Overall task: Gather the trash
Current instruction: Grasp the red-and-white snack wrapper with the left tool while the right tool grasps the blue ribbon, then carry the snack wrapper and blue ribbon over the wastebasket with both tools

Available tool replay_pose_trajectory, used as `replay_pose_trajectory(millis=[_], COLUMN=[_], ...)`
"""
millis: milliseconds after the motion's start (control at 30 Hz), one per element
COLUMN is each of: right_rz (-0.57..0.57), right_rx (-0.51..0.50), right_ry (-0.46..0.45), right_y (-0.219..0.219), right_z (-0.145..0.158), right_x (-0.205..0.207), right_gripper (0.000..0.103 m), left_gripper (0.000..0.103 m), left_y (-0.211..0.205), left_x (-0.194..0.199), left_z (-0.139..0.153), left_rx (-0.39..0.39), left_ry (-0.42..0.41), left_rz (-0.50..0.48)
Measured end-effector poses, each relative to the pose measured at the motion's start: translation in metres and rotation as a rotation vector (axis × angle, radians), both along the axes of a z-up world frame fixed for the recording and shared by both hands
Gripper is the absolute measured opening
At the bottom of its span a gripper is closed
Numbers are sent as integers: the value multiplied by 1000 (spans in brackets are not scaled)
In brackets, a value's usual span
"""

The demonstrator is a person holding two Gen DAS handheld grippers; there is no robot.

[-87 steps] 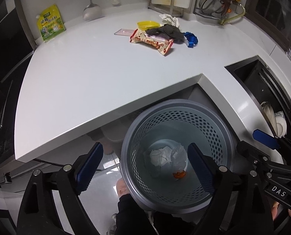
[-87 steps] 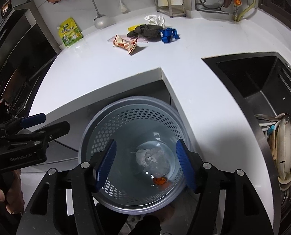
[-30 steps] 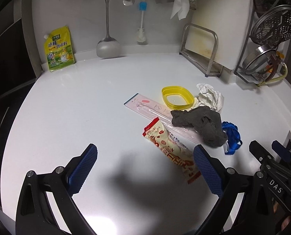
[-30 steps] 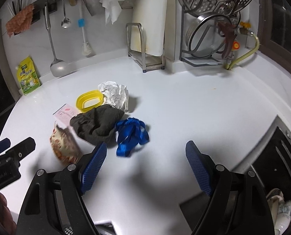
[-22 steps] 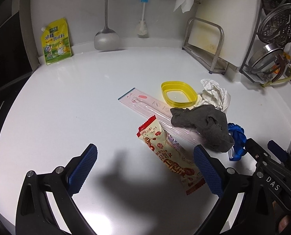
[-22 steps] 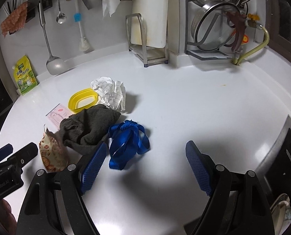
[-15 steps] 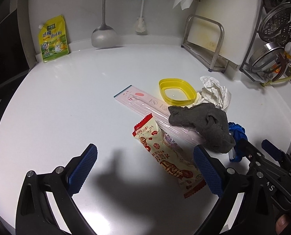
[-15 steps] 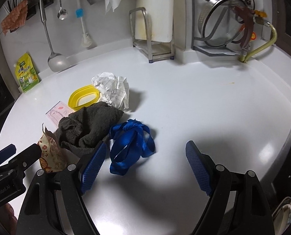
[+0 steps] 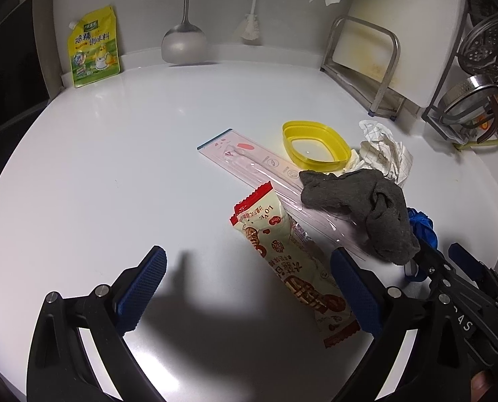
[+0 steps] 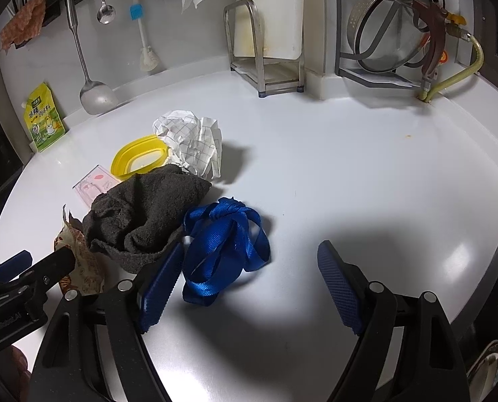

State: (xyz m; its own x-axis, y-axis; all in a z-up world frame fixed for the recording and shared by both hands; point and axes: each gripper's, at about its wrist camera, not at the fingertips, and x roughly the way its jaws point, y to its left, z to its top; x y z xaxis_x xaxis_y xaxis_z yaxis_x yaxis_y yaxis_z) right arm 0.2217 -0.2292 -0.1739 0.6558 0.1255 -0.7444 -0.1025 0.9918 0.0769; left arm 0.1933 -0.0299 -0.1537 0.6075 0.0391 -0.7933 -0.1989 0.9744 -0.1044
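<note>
Hovering wide open over the white counter (image 9: 98, 184), the left gripper (image 9: 249, 288) has the snack wrapper (image 9: 289, 261) lying between its fingers. From the right wrist, the right gripper (image 10: 249, 288) is open too, with the blue strap (image 10: 225, 248) just inside its left finger, touching the gray rag (image 10: 148, 214).

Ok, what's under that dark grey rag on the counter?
The grey rag lies over one end of the clear pink packet and against the blue strap. Anything else beneath it is covered.
</note>
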Motion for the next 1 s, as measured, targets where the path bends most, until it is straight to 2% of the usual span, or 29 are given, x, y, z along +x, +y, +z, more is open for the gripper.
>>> replay_pose_trajectory(millis=[100,133,300,400,467,500,600,633,800,1000], right_rz=[7,10,38,39,42,41,38,34,3,-22], right_rx=[-8,-11,-16,-10,-3,0,28,34,50,62], right_ry=[-1,0,25,22,23,23,19,18,5,-4], right_y=[2,3,8,8,7,6,3,1,-7,-11], right_z=[0,0,-4,-4,-4,-4,-3,-2,3,3], right_x=[0,0,1,-1,-2,-3,-6,-6,-17,-32], right_gripper=[78,77,55,43,34,30,23,22,14,12], left_gripper=[93,89,73,59,38,34,32,19,16,16], left_y=[0,0,-2,-6,-8,-9,-11,-10,-8,-2], left_x=[3,4,3,2,1,1,0,0,-8,-18], left_z=[-4,-6,-7,-5,-4,-3,0,1,8,10], left_rx=[-5,-11,-37,-35,-44,-51,-39,-39,-9,3], left_ry=[15,25,25,19,13,11,10,8,-6,-11], left_rz=[1,2,1,-17,-39,-52,-77,-83,-104,-110])
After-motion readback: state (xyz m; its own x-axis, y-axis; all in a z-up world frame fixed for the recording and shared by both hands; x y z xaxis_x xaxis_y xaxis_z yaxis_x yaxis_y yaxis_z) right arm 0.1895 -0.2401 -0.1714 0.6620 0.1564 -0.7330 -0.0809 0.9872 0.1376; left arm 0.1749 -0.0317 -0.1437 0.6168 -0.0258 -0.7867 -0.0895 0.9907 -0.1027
